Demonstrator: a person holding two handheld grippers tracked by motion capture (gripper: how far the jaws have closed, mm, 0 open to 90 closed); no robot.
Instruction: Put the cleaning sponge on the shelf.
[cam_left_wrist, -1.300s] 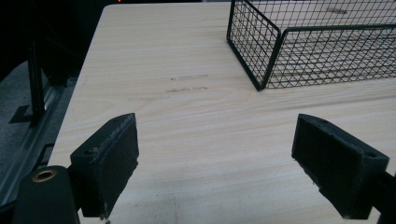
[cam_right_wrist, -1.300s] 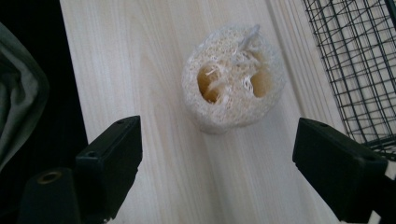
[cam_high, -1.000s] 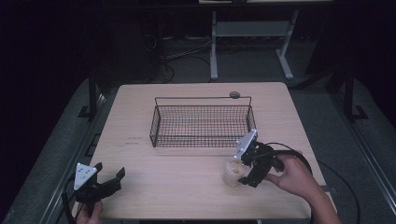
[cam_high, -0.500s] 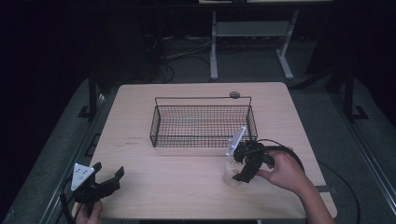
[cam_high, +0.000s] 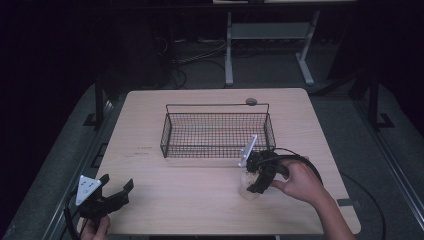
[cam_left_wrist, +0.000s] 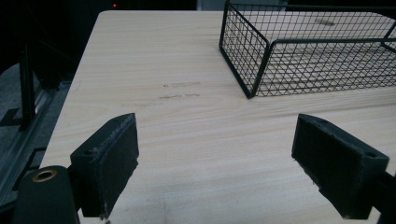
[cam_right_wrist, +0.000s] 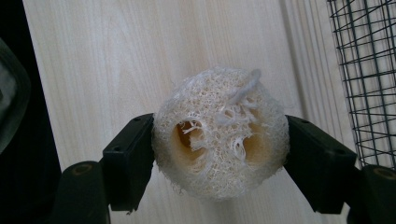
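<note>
Loofah (cam_right_wrist: 219, 133) clamped between the pads of the right hand-held gripper (cam_high: 256, 179), jaws pressed to both flanks, open core facing the camera. Seen from the high view at about 5 o'clock on the counter (cam_high: 200, 200), just off the near right corner of the basket (cam_high: 217, 131). Hard to tell from above whether lifted or resting on the wood; probably raised a little, judging by the right gripper view.

Left hand-held gripper (cam_high: 114, 192) parked at 7 o'clock near the counter's front edge, jaws spread wide, nothing between them, pads (cam_left_wrist: 114, 158) aimed toward the basket's left end.

Progress, as a judgement: pickup done, grip looks firm and centred. Basket apparently bare inside, mesh floor showing plain wood beneath. Left to do, most likely: carry toward 12 o'clock over the near rim, lower inside, release. Roughly halfway, with the short carry and drop remaining. Near wall close by, so some lift needed to clear the wire.
</note>
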